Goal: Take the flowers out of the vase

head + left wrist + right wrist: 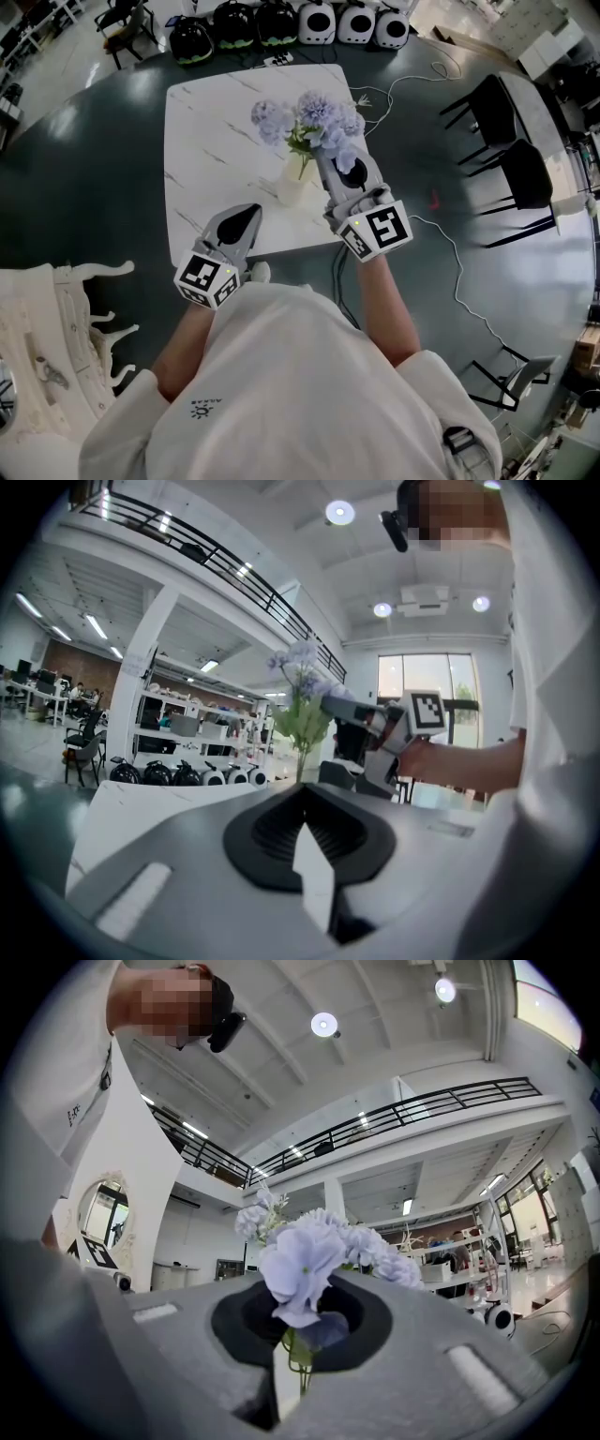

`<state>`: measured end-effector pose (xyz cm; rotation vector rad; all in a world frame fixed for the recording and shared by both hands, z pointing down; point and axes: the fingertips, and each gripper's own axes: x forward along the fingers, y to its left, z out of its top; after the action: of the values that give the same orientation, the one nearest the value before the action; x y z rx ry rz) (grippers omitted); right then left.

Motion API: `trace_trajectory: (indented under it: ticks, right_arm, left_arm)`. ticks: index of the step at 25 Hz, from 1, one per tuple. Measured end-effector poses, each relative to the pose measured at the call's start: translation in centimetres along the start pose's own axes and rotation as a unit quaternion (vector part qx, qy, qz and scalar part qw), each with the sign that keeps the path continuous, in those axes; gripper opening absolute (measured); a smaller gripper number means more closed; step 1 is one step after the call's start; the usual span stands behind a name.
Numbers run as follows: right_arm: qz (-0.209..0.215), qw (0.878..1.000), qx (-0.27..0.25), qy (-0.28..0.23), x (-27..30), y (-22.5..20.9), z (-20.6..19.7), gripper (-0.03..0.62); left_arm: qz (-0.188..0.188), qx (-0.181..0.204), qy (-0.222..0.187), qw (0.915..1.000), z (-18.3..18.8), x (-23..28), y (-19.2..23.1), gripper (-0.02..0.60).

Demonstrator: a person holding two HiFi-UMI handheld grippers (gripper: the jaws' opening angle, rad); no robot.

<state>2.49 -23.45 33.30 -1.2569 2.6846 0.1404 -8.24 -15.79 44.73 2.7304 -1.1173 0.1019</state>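
White shirt and sleeves, yours, fill the bottom of head view.

Flowers (314, 117): pale lilac-blue bunch with ruffled, fabric-looking petals, thin green stems and a few leaves. They sit above the vase (293, 186) with stems running down into its mouth, so they are not out yet. Vase is small, pale and translucent-looking, standing upright on the table (202, 141) toward your edge.

Right gripper (330, 155) comes in from the right at bloom level. Its jaws are almost together, pinched on a thin green stem just under one bloom; right gripper view shows this clearly. Left gripper (249, 212) sits low by the table's near edge, apart from the vase, jaws closed together with nothing between them.

Step in hand, my read: lifting the bunch clear.
- Pull straight up along the vase's axis so stems don't drag on the rim.
- The vase looks light and could tip or ride up with the stems. Your free left gripper could steady it.
- You're gripping one bendy stem close to the head, so it may flex or come out alone. Check that the rest follow.

Tabletop is a white square slab with grey marble veining, smooth, corners rounded. Floor around it is dark and glossy. Black chairs (506, 150) stand off to the right.
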Motion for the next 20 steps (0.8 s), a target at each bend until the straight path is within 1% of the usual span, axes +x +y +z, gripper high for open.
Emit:
trace_trajectory:
  ticks: [20]
  right_arm:
    - [0.003,1.0,-0.016,-0.022,-0.5,0.2,3.2,0.025]
  left_arm:
    - [-0.008,0.003,-0.004,1.0,0.5,0.6,-0.3,-0.012]
